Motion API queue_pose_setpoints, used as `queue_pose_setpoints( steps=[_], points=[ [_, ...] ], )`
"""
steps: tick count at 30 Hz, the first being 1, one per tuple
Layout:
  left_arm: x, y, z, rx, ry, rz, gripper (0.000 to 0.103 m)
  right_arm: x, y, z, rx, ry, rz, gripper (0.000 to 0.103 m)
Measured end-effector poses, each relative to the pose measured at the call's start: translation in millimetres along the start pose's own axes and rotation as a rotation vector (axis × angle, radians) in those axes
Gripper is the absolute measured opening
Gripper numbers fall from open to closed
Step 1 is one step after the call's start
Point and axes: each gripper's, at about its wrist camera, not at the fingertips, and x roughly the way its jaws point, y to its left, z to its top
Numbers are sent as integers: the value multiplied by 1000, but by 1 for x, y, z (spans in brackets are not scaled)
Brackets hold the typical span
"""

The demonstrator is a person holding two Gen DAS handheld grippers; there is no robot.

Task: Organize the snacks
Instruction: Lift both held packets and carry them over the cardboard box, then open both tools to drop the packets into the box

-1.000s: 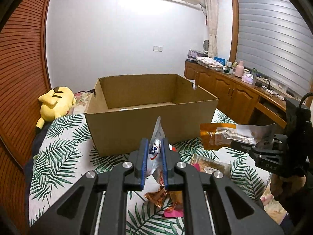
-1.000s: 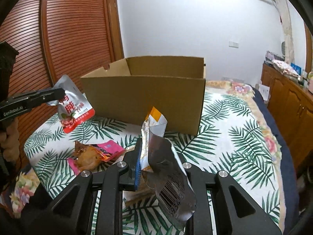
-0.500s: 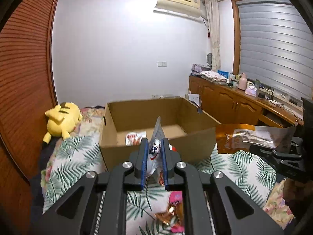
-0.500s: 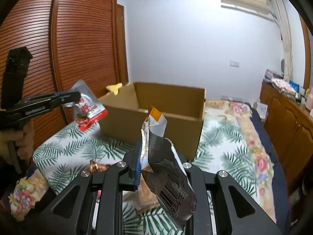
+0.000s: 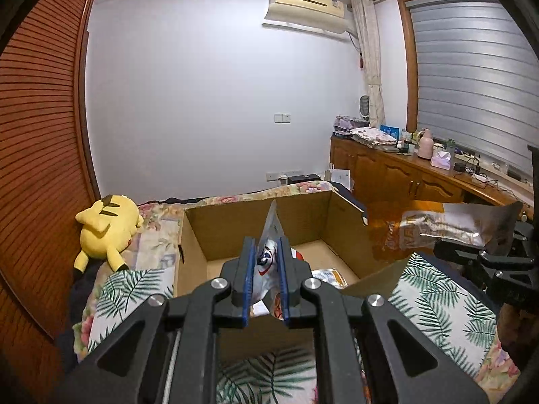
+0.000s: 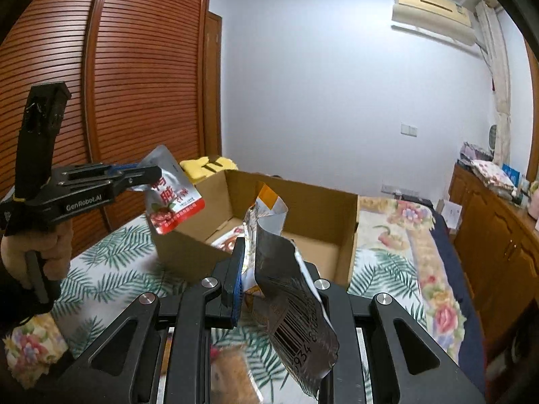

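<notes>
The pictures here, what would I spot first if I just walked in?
Probably the big open cardboard box on the leafy bedspread. Two tongs hold snacks near it: the left tongs pinch a red and silver packet, the right tongs a silver pouch. A yellow plush toy lies left.

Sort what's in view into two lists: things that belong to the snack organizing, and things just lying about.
Part of the job:
- left gripper, shut on the red and silver pouch
- right gripper, shut on the orange and silver pouch
- cardboard box, open, packets already inside
- loose snack on the bedspread

Just lying about:
- yellow plush toy
- air conditioner
- wooden sideboard with its clutter
</notes>
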Motion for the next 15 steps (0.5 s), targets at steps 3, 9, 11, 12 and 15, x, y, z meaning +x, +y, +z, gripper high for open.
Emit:
queue_pose_setpoints(
  steps=[3, 9, 11, 12, 15],
  points=[
    [15, 5, 2, 5, 3, -2, 10, 17, -4, 5, -1, 7, 0, 20],
    [43, 11, 2, 15, 24, 8, 10, 47, -8, 9, 13, 17, 16, 20],
    [51, 13, 2, 14, 30, 13, 10, 58, -9, 11, 13, 25, 27, 20],
    [57, 14, 1, 11, 35, 14, 10, 62, -9, 11, 10, 28, 30, 20],
    [71, 19, -3, -2, 50, 19, 10, 80, -8, 14, -3, 42, 39, 20]
  ],
)
